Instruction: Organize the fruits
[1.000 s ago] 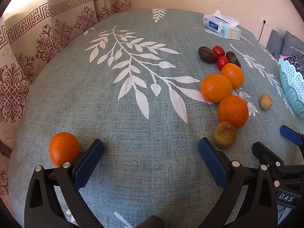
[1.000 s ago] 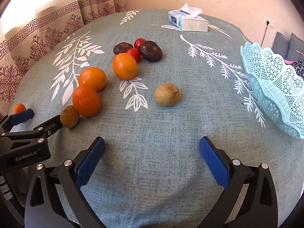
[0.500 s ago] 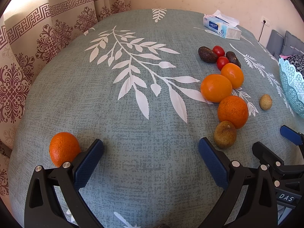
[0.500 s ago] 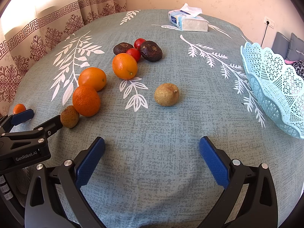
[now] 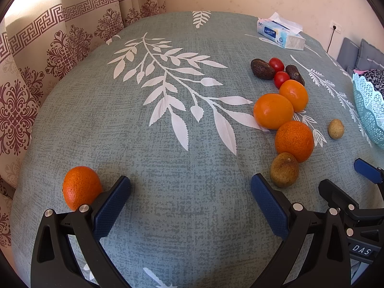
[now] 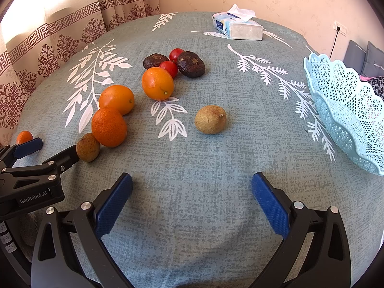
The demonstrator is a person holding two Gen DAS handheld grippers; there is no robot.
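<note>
Both grippers are open and empty above the grey-green tablecloth. My left gripper (image 5: 190, 189) has a lone orange (image 5: 81, 187) just outside its left finger. A cluster lies ahead to its right: three oranges (image 5: 273, 110), a brown-green fruit (image 5: 284, 172), two red tomatoes (image 5: 281, 78) and two dark avocados (image 5: 262, 69). My right gripper (image 6: 192, 189) faces a single brown-green fruit (image 6: 210, 119) ahead of it. The cluster (image 6: 157, 83) is to its left, and the light blue lattice basket (image 6: 345, 110) stands at the right.
A tissue box (image 6: 237, 27) lies at the far side of the table. Patterned curtains (image 5: 48, 48) hang past the left table edge. A wall socket (image 6: 340, 27) and grey cushions (image 6: 364, 57) are at the far right. The left gripper's body (image 6: 31, 177) shows at the right view's left edge.
</note>
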